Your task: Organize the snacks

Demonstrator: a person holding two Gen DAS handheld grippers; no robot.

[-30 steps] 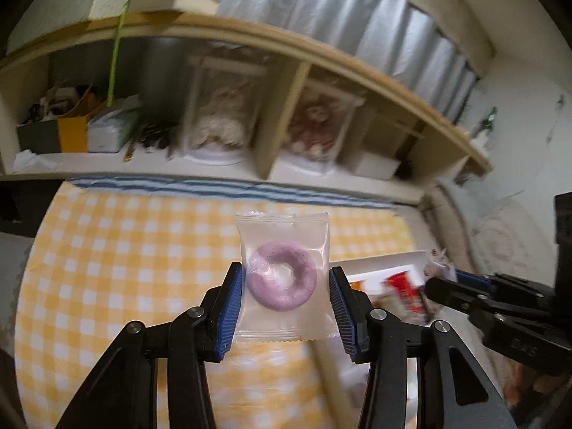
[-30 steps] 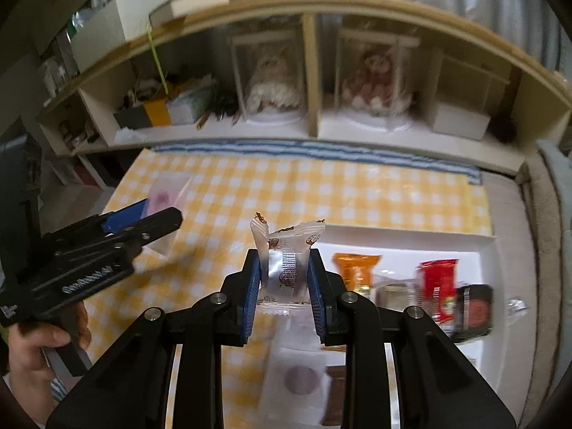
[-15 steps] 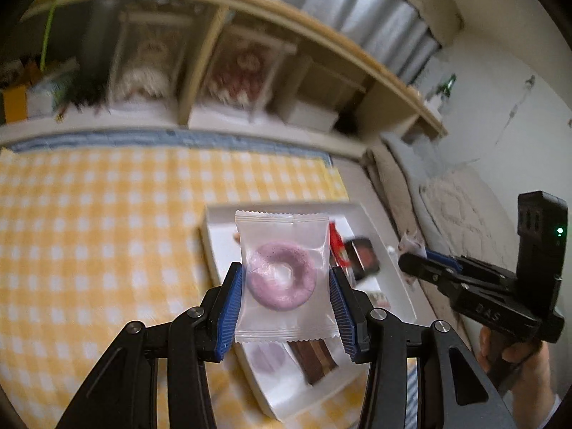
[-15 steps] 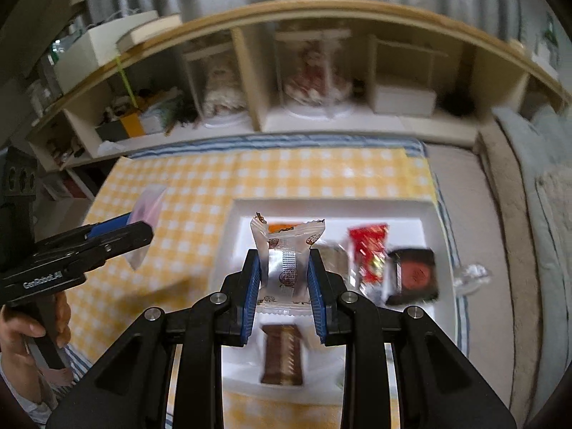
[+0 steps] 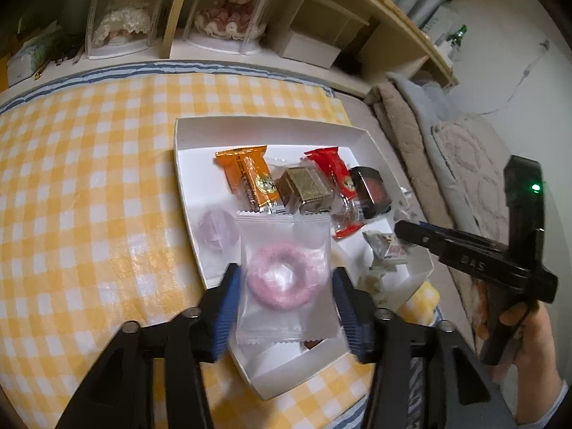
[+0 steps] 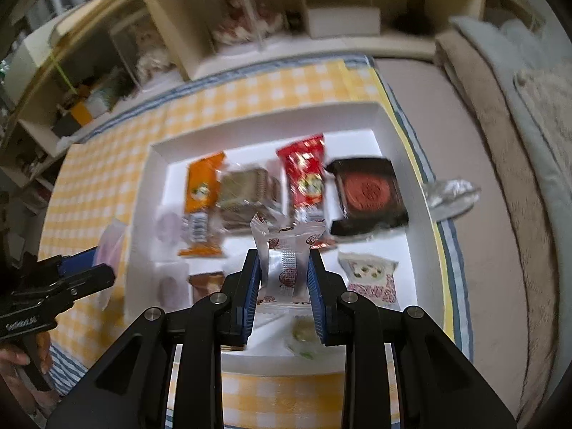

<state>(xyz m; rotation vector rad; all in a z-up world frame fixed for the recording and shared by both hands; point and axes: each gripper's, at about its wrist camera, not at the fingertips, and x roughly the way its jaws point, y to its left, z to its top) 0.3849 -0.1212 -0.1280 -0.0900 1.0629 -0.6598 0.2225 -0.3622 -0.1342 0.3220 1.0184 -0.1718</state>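
Left wrist view shows the left gripper (image 5: 285, 282) with its blue pads closed on a clear packet holding a pink ring-shaped sweet (image 5: 284, 279), now hanging over the near-left part of the white tray (image 5: 271, 124); a second ago that same packet was over bare yellow checked cloth (image 5: 82, 164) with the shelf ahead, so both hands have swung in over the tray and the drop-off looks close. In the right wrist view the right gripper (image 6: 282, 279) pinches a white twist-wrapped candy (image 6: 286, 261) upright between its pads, over the near middle of the tray, where earlier it was short of it. The far row is taken: an orange packet (image 5: 246, 178), a brown square sweet (image 5: 305, 187), a red packet (image 5: 330, 169) and a dark round-printed pack (image 6: 368, 193) lie side by side, some overlapping. Open white floor remains at the near left, beside a pale purple sweet (image 5: 214, 230), and that seems the likely spot for the ring packet. The near right holds a nougat-like packet (image 6: 371, 275), so room for the candy is tighter. The tray walls are low, and the two grippers sit near each other, which I judge the main risk of a knock when lowering. A clear wrapper (image 6: 450, 193) lies outside the right wall.
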